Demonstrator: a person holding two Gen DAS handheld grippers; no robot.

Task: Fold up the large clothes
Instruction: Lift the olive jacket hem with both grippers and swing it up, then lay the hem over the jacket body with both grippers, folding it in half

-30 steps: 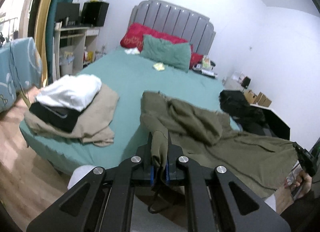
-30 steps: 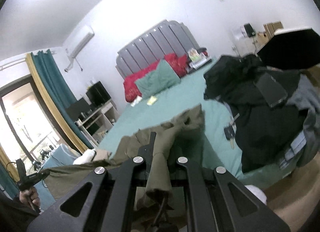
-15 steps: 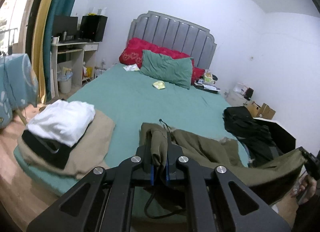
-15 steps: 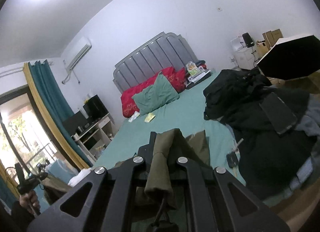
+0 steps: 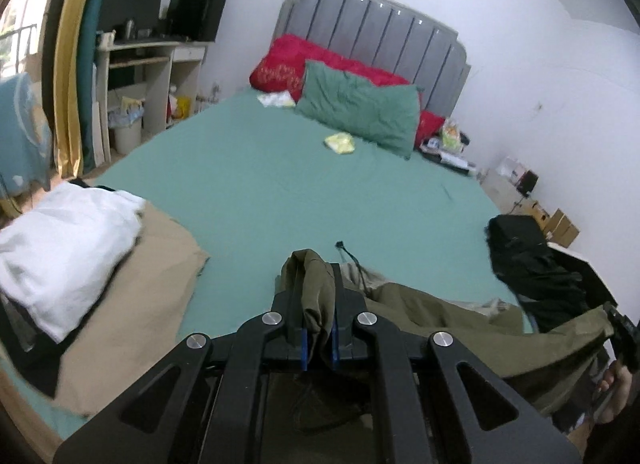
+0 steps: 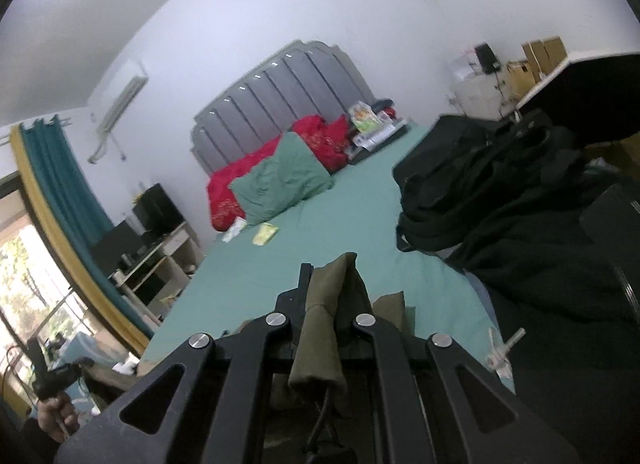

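Observation:
An olive green garment [image 5: 448,316] hangs stretched between both grippers over the near edge of the green bed [image 5: 260,187]. My left gripper [image 5: 318,296] is shut on one bunched corner of it. In the right wrist view my right gripper [image 6: 326,292] is shut on another corner of the olive garment [image 6: 320,328], which droops over the fingers. A dark drawstring [image 5: 348,254] trails from the cloth onto the sheet. At the right edge of the left wrist view the other gripper [image 5: 622,330] shows, with a hand under it.
A folded pile with a white garment [image 5: 60,240] on tan cloth [image 5: 132,304] lies at the bed's near left. Black clothes [image 6: 520,215] are heaped at the right. Green pillow [image 5: 356,107] and red pillows [image 5: 288,63] lean on the grey headboard. A desk [image 5: 152,63] stands left.
Both grippers have swept forward over the bed with the olive garment held taut. Most of the cloth has lifted off the sheet and the bed's middle now shows bare.

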